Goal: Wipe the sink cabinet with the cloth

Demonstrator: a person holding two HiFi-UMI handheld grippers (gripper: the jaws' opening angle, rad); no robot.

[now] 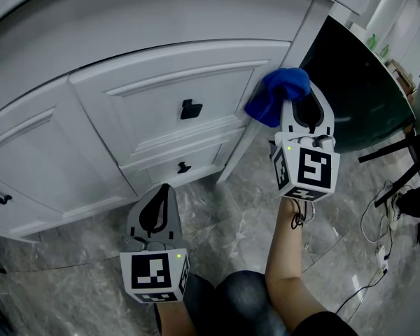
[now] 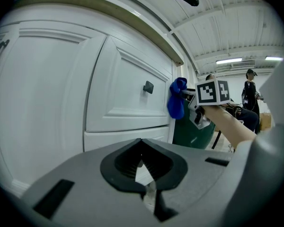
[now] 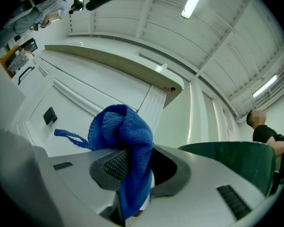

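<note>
The white sink cabinet [image 1: 126, 61] fills the upper left of the head view, with panelled drawers and a black knob [image 1: 190, 108]. My right gripper [image 1: 299, 98] is shut on a bunched blue cloth [image 1: 276, 93] and holds it against the cabinet's right corner post, beside the upper drawer. In the right gripper view the cloth [image 3: 125, 141] hangs out between the jaws, in front of the post. From the left gripper view the cloth [image 2: 177, 98] shows at the cabinet's edge. My left gripper [image 1: 161, 193] is shut on nothing, low in front of the lower drawer.
A dark green bin [image 1: 357, 96] stands right of the cabinet post. A second small knob [image 1: 184, 166] sits on the lower drawer. Cables [image 1: 378, 236] lie on the grey marble floor [image 1: 231, 215] at right. A person [image 2: 251, 91] stands far behind.
</note>
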